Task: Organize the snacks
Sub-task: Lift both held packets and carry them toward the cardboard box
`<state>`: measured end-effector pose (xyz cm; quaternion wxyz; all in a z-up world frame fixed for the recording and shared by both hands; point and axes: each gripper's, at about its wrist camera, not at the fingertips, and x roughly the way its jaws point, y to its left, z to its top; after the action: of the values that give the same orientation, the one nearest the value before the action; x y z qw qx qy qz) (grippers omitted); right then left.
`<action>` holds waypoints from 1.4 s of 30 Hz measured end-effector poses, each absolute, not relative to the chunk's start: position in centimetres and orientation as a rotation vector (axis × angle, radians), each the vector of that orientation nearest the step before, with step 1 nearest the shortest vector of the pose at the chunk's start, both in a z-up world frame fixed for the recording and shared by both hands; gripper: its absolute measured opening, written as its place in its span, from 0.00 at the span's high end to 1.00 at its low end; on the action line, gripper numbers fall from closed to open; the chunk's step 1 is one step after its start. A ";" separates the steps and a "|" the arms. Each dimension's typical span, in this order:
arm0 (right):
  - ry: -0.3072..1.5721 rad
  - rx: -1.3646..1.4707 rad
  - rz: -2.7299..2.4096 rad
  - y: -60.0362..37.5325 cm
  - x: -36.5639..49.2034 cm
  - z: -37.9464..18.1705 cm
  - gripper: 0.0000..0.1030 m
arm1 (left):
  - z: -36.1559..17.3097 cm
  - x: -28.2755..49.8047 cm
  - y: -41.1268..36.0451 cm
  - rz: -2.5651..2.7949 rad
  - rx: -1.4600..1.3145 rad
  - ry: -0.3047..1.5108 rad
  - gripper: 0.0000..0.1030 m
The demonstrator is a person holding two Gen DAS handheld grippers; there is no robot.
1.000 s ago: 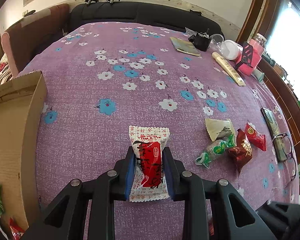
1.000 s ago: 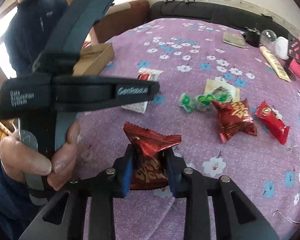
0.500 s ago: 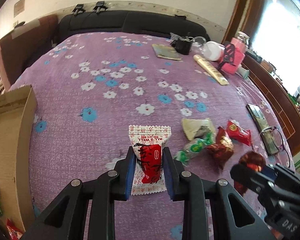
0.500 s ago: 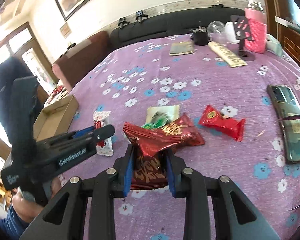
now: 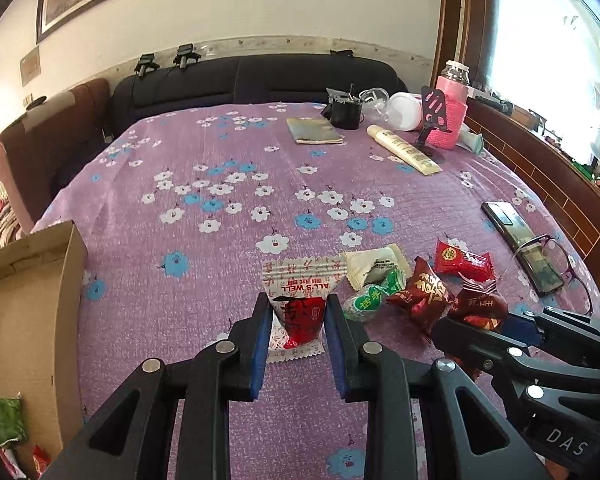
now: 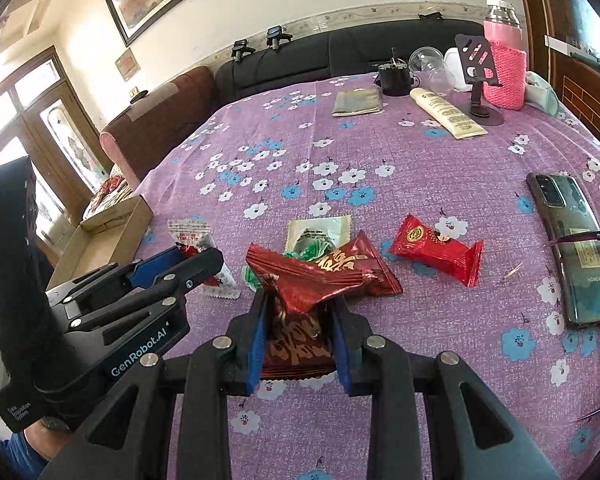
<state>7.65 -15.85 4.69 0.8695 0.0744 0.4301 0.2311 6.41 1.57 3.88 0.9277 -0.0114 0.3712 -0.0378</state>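
My left gripper (image 5: 296,312) is shut on a white-and-red snack packet (image 5: 300,304), lifted a little above the purple flowered cloth. The same packet (image 6: 192,240) and left gripper (image 6: 188,258) show at the left of the right wrist view. My right gripper (image 6: 300,312) is shut on a dark red foil snack (image 6: 300,320), seen as (image 5: 478,308) in the left view. On the cloth lie a red foil snack with gold characters (image 6: 352,264), a bright red wrapped bar (image 6: 436,248), a green candy (image 5: 370,300) and a cream sachet (image 6: 318,232). An open cardboard box (image 5: 24,300) stands at the left.
A phone (image 6: 568,240) with glasses (image 5: 556,264) across it lies at the right. At the far edge stand a tube (image 6: 446,112), a notebook (image 6: 358,102), a black cup (image 6: 394,76), a phone stand (image 6: 482,80) and a pink-sleeved bottle (image 6: 504,64). A dark sofa back (image 5: 260,76) runs behind.
Both grippers rose and rolled while keeping hold of their snacks. The right gripper swung away from close beside the left and now sits to its right, near the snack pile.
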 end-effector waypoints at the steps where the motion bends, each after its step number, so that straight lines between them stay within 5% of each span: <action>1: 0.900 0.155 0.484 -15.9 7.7 4.7 0.73 | 3.9 6.2 1.5 -0.075 -0.020 0.757 0.74; 42: 0.851 0.134 0.491 -15.7 7.3 5.4 0.73 | 5.4 4.6 1.2 -0.022 0.037 0.641 0.74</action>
<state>7.29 -15.73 5.44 0.8796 0.0644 0.4081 0.2357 4.63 1.17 5.43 0.9489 0.0181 0.3149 -0.0106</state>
